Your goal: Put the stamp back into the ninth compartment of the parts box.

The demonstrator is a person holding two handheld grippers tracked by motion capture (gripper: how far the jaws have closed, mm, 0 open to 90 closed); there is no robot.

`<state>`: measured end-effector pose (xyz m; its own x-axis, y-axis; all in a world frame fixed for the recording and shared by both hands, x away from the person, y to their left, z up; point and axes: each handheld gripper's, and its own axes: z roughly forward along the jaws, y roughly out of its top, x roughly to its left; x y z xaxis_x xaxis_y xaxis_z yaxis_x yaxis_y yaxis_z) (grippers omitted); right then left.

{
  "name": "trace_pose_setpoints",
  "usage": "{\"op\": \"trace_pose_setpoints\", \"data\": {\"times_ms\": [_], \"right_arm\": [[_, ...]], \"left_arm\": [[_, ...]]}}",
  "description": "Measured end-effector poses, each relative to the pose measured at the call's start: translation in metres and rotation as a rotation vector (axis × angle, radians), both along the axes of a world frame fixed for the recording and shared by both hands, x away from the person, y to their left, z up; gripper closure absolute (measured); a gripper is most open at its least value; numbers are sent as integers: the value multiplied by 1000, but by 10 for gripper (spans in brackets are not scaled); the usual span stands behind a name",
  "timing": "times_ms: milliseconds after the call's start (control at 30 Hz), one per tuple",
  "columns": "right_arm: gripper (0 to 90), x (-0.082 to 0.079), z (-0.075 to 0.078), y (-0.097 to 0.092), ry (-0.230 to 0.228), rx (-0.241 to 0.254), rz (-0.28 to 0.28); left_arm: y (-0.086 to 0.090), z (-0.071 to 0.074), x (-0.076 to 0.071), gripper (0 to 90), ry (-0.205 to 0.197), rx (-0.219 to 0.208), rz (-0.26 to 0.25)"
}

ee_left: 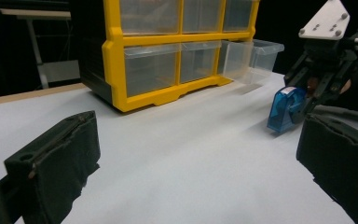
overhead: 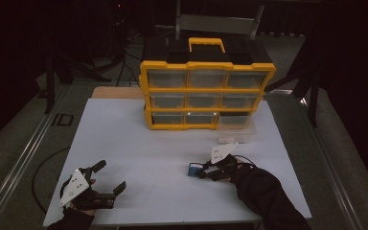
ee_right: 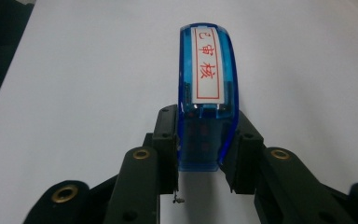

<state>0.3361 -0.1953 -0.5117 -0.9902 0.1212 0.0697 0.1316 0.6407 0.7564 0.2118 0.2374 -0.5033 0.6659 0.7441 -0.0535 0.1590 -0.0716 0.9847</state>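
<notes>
**Right gripper clamps blue stamp**

High view: right gripper [overhead: 202,171] pinches the blue stamp [overhead: 194,169] on the white table [overhead: 148,143], below the yellow drawer cabinet [overhead: 206,93].

Left gripper view: left gripper [ee_left: 196,154] gapes, holding nothing.

Right gripper view: both pads squeeze the stamp's sides.

Big yellow-framed drawer cabinet [overhead: 207,94] sits at the far middle of the white worktop [overhead: 139,143], upper centre of the high view. It has a black body, a yellow carry handle [overhead: 206,44] on top, and three rows of three clear drawers. The bottom right drawer [overhead: 236,125] is pulled out toward the near side, sticking past the frame; in the left gripper view it shows at upper right, see-through. The other drawers look pushed in. A strip of bare wood [overhead: 116,92] peeks out behind the white sheet, left of the cabinet. Dark floor and cables behind, top left of the frame, plus a grey metal stand [overhead: 219,22] at top centre.
</notes>
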Motion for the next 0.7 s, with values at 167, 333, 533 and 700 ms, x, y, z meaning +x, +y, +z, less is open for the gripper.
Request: {"op": "trace_pose_setpoints", "data": {"times_ms": [167,333,533,700], "right_arm": [[697,-5,5,-8,6,-2,10],[697,-11,12,-16,3,-6,15],[697,-15,25,-28,-14,-14,16],[697,-16,34,-39,-19,-14,9]], "left_arm": [[0,-1,1,1,3,1,4],[0,-1,1,1,6,0,5],[-1,-2,2,1,11,-3,4],[0,-2,3,1,14,1,4]]}}
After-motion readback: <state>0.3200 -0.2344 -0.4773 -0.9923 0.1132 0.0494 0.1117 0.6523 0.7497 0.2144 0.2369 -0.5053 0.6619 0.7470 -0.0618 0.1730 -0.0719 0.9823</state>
